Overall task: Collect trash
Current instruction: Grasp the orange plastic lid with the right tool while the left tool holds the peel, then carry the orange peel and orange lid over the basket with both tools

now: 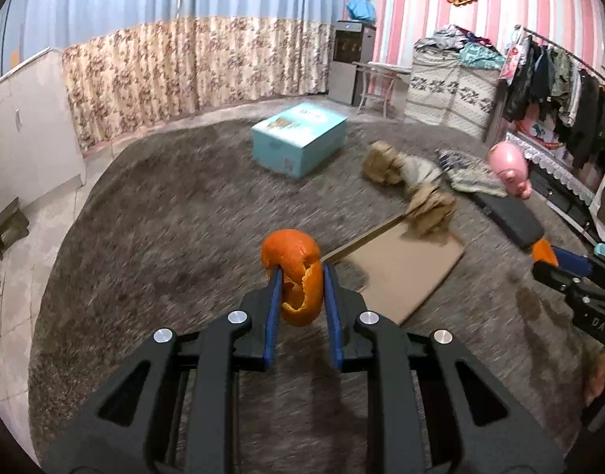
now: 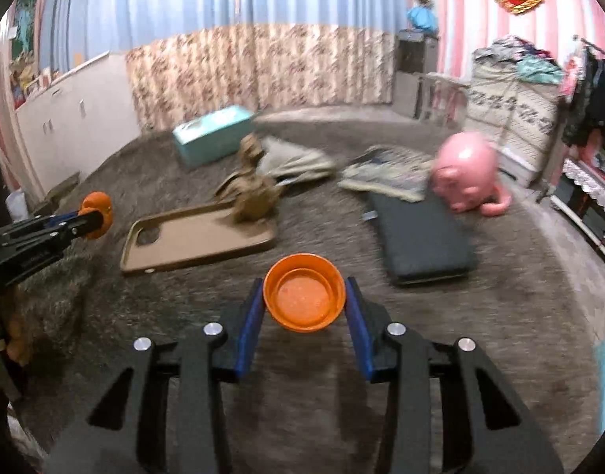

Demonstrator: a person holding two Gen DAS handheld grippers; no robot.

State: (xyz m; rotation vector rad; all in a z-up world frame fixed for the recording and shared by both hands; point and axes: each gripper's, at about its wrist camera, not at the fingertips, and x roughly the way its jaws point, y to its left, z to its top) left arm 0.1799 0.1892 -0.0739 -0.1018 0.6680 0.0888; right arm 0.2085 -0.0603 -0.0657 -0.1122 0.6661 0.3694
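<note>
1. Peel first: my left claw (image 1: 300, 280) is closed narrow on a curl of orange peel (image 1: 296, 276), which sticks up from between its blue pads.
2. My right claw (image 2: 304, 304) has its pads against both sides of a small orange cup (image 2: 304, 296), mouth facing the camera, jaws about half apart.
3. Both claws hang over a grey-brown shaggy carpet (image 1: 164, 217).
4. Ahead of my left claw and to its right lies a flat brown tray (image 2: 192, 239) with crumpled brown paper (image 2: 255, 197) on its far end.
5. Farther ahead sits a light blue box (image 1: 298, 140).
6. Ahead-right of my right claw lie a dark flat cushion (image 2: 421, 237) and a pink toy (image 2: 466, 172).
</note>
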